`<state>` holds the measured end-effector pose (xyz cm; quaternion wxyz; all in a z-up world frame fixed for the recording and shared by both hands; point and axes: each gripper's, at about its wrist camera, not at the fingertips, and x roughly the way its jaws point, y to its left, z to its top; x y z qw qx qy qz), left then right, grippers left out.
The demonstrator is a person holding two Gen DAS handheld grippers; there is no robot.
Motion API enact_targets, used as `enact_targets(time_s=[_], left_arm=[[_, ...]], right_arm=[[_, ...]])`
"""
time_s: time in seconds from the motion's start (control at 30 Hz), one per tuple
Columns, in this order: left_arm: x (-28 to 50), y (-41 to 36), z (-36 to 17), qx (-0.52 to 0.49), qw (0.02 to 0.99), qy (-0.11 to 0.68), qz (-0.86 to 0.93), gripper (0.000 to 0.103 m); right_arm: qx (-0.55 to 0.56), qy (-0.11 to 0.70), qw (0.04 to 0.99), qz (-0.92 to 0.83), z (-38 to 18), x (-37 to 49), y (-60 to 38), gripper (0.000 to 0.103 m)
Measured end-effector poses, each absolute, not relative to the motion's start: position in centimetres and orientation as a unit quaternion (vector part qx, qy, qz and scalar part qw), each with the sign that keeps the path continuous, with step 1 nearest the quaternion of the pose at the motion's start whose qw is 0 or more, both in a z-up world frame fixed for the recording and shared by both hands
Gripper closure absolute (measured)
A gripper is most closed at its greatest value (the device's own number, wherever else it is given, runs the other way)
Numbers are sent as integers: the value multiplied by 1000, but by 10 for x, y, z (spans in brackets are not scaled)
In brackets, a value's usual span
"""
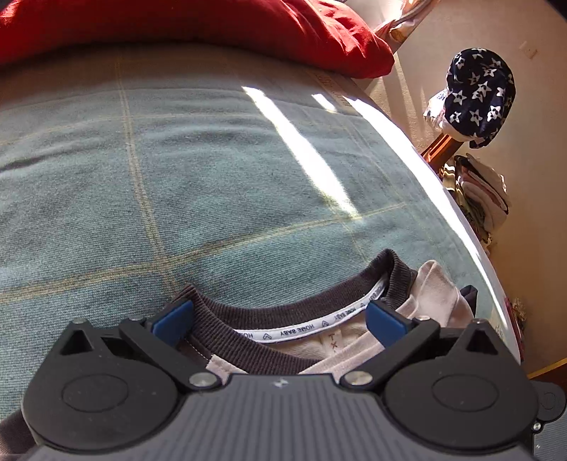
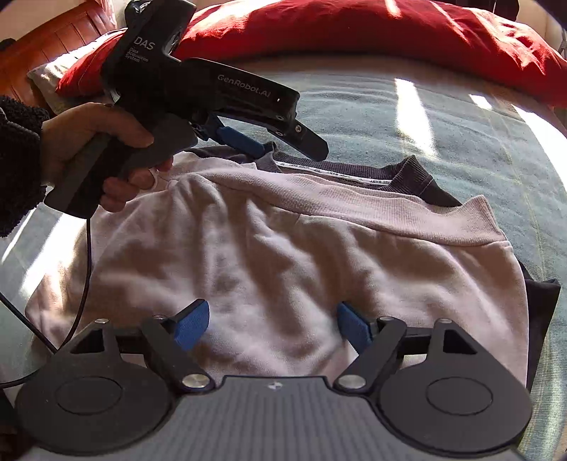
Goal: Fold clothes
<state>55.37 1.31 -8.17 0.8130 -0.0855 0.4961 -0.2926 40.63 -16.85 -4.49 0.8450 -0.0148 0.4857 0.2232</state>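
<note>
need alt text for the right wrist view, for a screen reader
A pale pink sweatshirt with a dark ribbed collar lies partly folded on a teal checked blanket. The right gripper hovers open over its near edge, while a hand holds the left gripper at the collar. A red pillow lies behind.

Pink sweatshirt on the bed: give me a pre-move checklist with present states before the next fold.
1. Pink sweatshirt lies on the green blanket, bottom hem folded up towards the collar: ok.
2. Left gripper at the dark ribbed collar, jaws apart with the collar between them, pads not pressing: ok.
3. Right gripper over the sweatshirt's body, jaws apart, nothing held: ok.
4. Fabric smooth: not ok, wrinkles across the middle.
5. Dark sleeve at the right edge tucked in: not ok, it pokes out.
6. Red pillow lies apart from the sweatshirt: ok.
</note>
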Motion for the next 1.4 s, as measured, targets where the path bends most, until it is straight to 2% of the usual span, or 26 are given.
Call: enact_targets(time_s=[0.3,0.43,0.73,0.83,0.97,1.13,1.27,1.4], left_arm=[[519,58,-28,-76,842,475,-246,1],[502,81,-22,-73,849,484,-200,1],[490,98,-36,-107,852,487,-157,1],[491,103,-37,-117,853,486,-150,1],[492,111,-30,-127,857,480,-139,1],[483,118,-10,-130,862,471,-133,1],[472,112,-9,-137,851,490,-130,1],[458,98,-18,-135,828,531,-121,1]], right_arm=[[-1,460,860,219,-16,416,-185,18],[-31,427,881,199,-3,448,-199,14],[-25,461,863,205,-54,521,-204,13],[-17,456,868,194,-63,531,-206,6],[-19,463,866,185,-63,543,-206,5],[-23,458,866,196,-32,527,-209,5],[-18,465,860,209,-7,493,-209,5],[-34,492,839,228,-6,451,-202,3]])
